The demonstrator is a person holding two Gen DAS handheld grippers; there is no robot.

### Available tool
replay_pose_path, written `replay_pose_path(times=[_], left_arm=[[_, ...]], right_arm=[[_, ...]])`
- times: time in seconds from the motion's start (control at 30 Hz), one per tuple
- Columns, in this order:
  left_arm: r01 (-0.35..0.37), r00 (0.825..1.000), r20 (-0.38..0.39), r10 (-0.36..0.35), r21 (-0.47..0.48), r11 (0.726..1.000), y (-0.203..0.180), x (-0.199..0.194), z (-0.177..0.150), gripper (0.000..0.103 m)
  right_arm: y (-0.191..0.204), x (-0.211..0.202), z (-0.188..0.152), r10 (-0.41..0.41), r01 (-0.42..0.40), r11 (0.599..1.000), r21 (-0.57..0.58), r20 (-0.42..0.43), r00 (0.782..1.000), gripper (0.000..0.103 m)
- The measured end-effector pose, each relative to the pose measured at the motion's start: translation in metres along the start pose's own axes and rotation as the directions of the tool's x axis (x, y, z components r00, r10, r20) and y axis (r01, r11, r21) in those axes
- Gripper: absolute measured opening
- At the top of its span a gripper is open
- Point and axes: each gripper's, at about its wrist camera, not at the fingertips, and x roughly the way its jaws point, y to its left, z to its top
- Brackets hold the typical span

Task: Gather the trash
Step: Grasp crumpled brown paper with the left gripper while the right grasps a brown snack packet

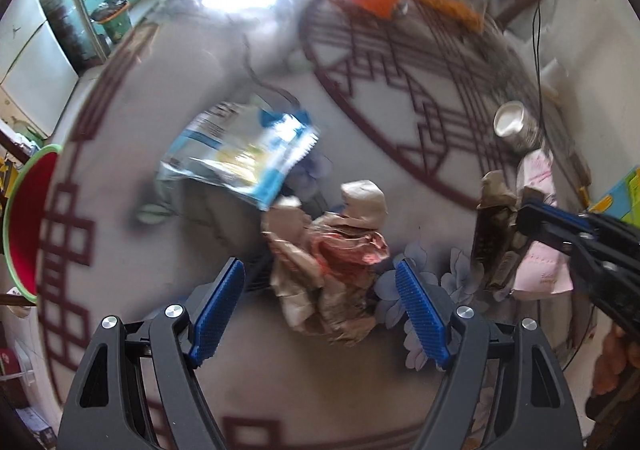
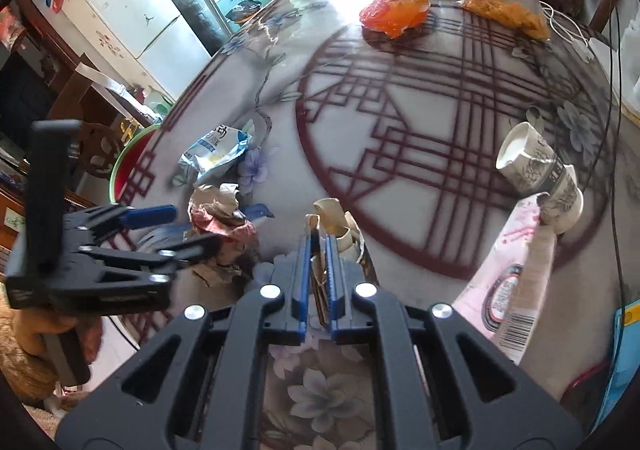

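My left gripper is open, its blue pads on either side of a crumpled brown and red wrapper on the table; it also shows in the right wrist view. My right gripper is shut on a crushed paper cup, seen in the left wrist view as a brown flattened piece. A blue and white snack bag lies beyond the wrapper. A pink packet and stacked paper cups lie at the right.
A red basin with a green rim stands off the table's left edge. An orange bag and a clear bag of orange snacks sit at the far side. A black cable runs along the right edge.
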Motion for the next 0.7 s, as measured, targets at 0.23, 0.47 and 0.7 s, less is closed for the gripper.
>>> replay_pose_path(times=[0.23, 0.47, 0.7], left_arm=[[0.034, 0.999, 0.021, -0.034, -0.028, 0.999, -0.006, -0.007, -0.003, 0.029], [0.040, 0.984, 0.173, -0.033, -0.036, 0.999, -0.009, -0.059, 0.005, 0.028], [0.022, 0.972, 0.235, -0.011, -0.042, 0.999, -0.005, -0.088, 0.007, 0.029]], right_arm=[[-0.021, -0.018, -0.010, -0.056, 0.054, 0.998, 0.040, 0.050, 0.997, 0.069], [-0.022, -0.001, -0.003, -0.095, 0.094, 0.995, 0.032, 0.031, 0.995, 0.069], [-0.010, 0.026, 0.000, -0.095, 0.096, 0.995, 0.020, -0.021, 0.995, 0.069]])
